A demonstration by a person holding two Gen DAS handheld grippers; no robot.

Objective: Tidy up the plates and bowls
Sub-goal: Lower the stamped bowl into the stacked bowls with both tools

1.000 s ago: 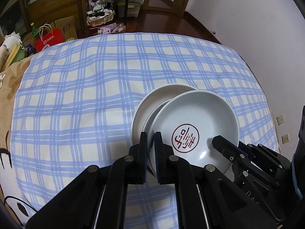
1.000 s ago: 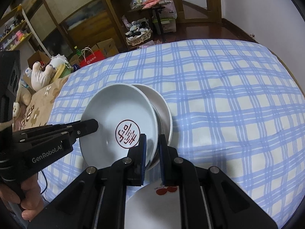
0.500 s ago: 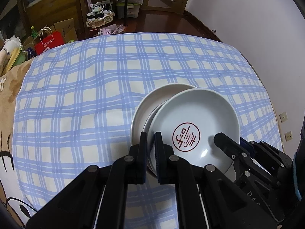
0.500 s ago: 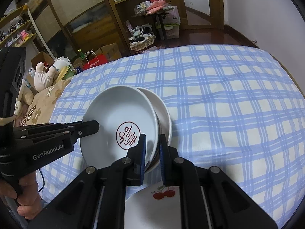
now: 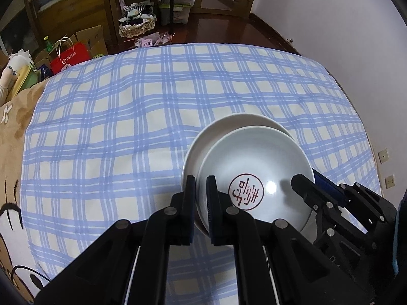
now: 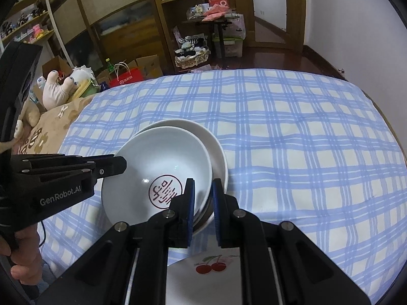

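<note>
While both grippers keep their pinch on opposite sides of the red-seal bowl [image 5: 254, 175], little about the grip differs from a second ago; what differs is that both views have tipped up a little, so more of the room shows beyond the far edge of the checked cloth [image 5: 127, 127], and the bowl sits more squarely over the white bowl beneath it [image 5: 218, 129]. The left gripper [image 5: 201, 193] has its fingers narrow, clamped on the bowl's left rim, and the right gripper [image 6: 202, 198] is likewise narrow, closed on the right rim. I judge the top bowl is being nested into the stack near the cloth's near edge, with release the step that remains.

Whether the seal bowl already rests fully in the one below, or is borne by the grippers alone, cannot be told: the contact between them is hidden by the upper bowl itself. A darker rim between the two suggests a third piece, but it is too thin a sliver to name. The cherry-print plate [image 6: 213, 269] at the near edge is mostly covered by the right gripper's body. A hand [image 6: 23, 254] holding the left gripper is cut off at the frame edge.
</note>
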